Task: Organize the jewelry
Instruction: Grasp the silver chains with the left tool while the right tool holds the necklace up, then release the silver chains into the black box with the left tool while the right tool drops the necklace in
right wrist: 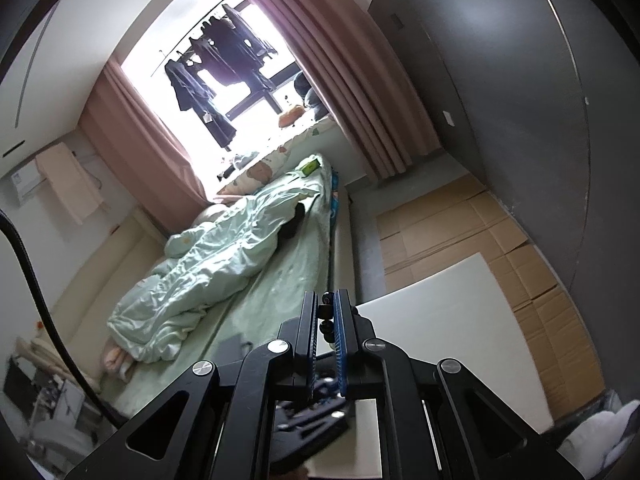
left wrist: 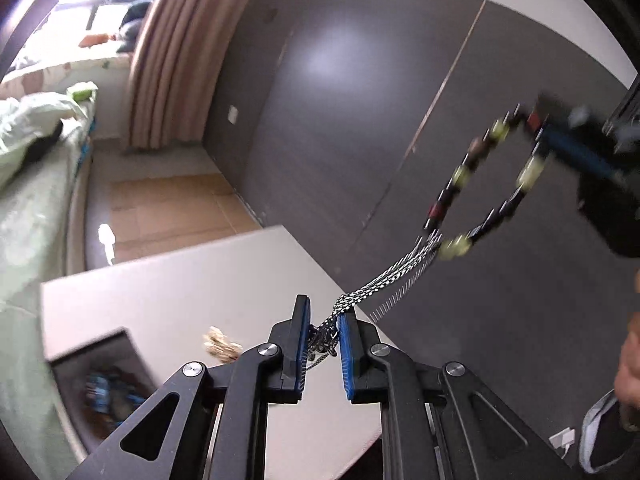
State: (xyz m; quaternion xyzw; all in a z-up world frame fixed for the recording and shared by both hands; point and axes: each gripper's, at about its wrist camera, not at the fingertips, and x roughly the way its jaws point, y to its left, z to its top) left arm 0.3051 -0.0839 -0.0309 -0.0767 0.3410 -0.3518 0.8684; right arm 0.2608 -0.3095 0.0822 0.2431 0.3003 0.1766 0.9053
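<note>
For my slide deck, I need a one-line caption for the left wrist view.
Left gripper and right gripper hold a beaded necklace taut above the white table.

**Beads pinched between narrow jaws**

The black right gripper with blue pads (right wrist: 327,316) clamps a string of dark round beads (right wrist: 326,314) at six o'clock. A white rectangular tabletop (right wrist: 460,320) lies toward four o'clock; a rumpled pale-green quilt (right wrist: 224,248) spreads toward nine o'clock.
</note>
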